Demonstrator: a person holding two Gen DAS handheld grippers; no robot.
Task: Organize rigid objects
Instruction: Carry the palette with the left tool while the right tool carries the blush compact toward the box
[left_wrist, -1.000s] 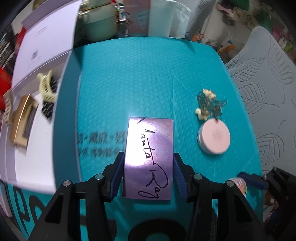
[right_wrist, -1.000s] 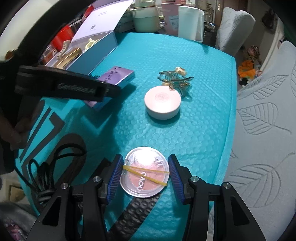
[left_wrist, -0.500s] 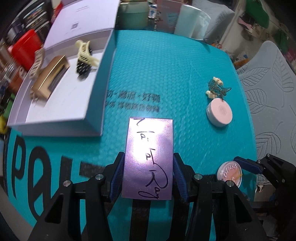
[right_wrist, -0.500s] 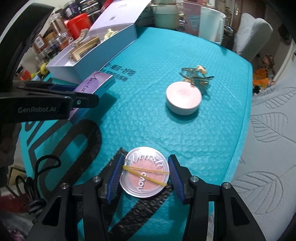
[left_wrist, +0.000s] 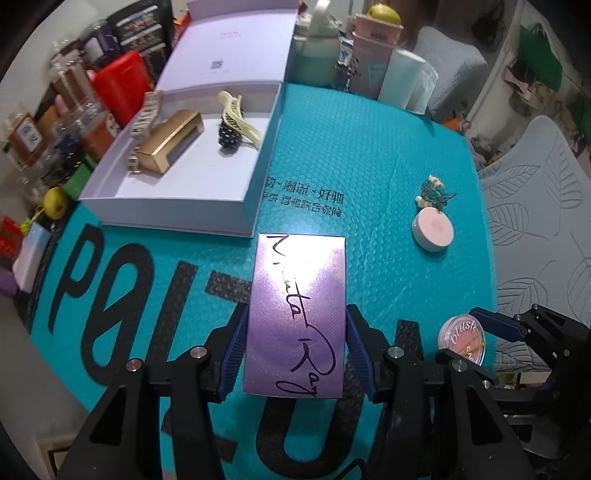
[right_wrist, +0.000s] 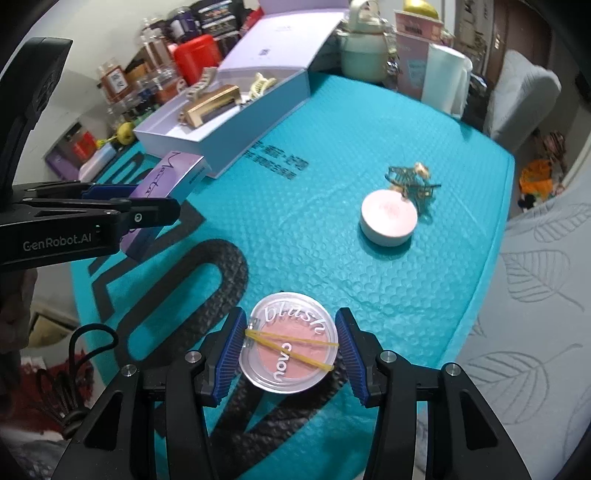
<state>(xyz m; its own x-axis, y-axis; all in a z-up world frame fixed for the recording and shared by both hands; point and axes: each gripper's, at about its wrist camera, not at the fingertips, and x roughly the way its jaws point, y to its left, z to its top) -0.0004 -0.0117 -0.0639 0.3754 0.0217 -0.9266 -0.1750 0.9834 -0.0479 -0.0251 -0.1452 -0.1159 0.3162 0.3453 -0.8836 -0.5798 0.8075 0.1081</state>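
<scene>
1. Box (left_wrist: 177, 206): open white tray w/ lid up, on the mat's far-left side. Already inside, by the look of it: a gold case (left_wrist: 168, 142), a cream clip (left_wrist: 240, 118), a dark clip (left_wrist: 229, 138) and a beige clip (left_wrist: 146, 114). We judge the task roughly half done.
2. Mat (left_wrist: 369, 155): teal, wide bare stretch btwn us and the box; right edge drops to a sofa (right_wrist: 535, 332), clutter lines the far and left edges.
3. Purple carton (left_wrist: 297, 314): clamped in our left gripper (left_wrist: 295, 354), lifted just short of the box's near wall. Must clear that wall; free floor is at the near-right part of the tray.
4. Pink jar (right_wrist: 389, 218): on the mat, touching a wire clip (right_wrist: 412, 181). Both left to do.
5. Blush compact (right_wrist: 290, 350): gripped by our right gripper (right_wrist: 291, 354), near the mat's front edge, well apart from the box.
</scene>
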